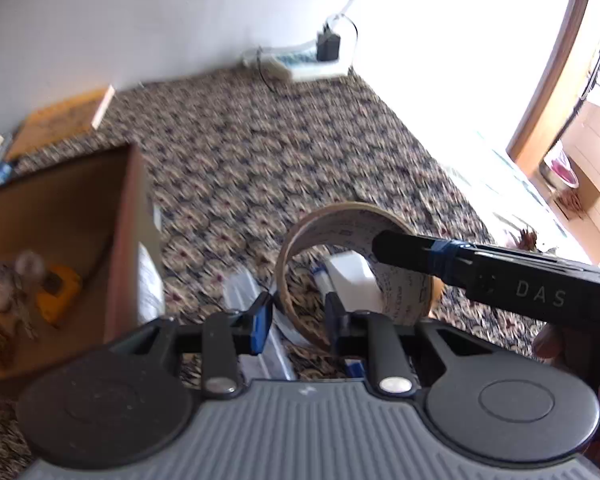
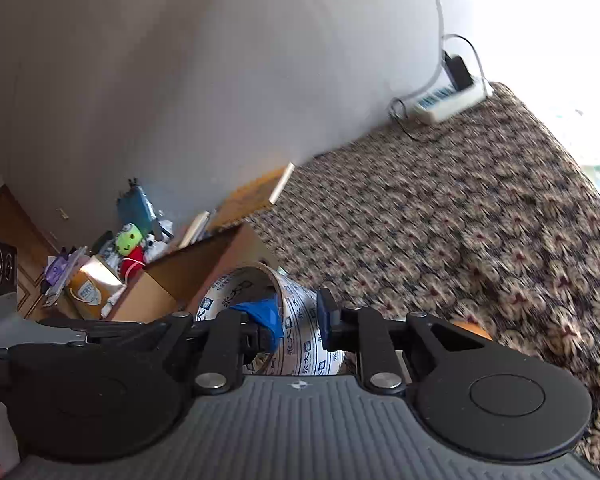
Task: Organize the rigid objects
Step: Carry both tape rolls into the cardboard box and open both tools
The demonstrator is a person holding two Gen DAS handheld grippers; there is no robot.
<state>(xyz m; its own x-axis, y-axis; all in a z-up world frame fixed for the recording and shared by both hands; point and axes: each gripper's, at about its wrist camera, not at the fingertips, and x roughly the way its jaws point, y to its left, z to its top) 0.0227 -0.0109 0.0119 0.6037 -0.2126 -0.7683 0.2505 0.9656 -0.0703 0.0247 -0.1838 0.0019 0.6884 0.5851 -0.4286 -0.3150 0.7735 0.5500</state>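
Box (image 1: 60,248): open cardboard, far left on the carpet (image 1: 260,152); small items lie blurred in its bottom, one of them yellow.
Clutter (image 2: 112,256): books and packets along the wall behind the box, out of play.
Tape roll (image 1: 356,264): a wide ring of packing tape, tan cardboard core, white printed face with blue marks; it stands on edge, tilted, just right of the box and seemingly lifted off the carpet.
Beneath the roll: a white block (image 1: 348,276) and clear packets (image 1: 244,292) lie on the carpet, seen through and beside the ring.
Left hand-held gripper (image 1: 298,316): jaws nearly together, straddling the near lower rim of the ring; I cannot tell from the blur whether the pads actually press on it.
Right hand-held gripper (image 2: 300,320): clenched on the roll's wall, one finger (image 1: 404,250) inside the ring, the other outside, as its own view shows.
Handling, as a judgement: light, stiff as a hoop but able to ovalise if squeezed hard; the printed face is slick, the cut edge may be tacky.
Where to hold: pinch the wall through the core, as the right does; two opposite grips stop it swinging.
Power strip (image 1: 300,60): by the far wall, well apart.
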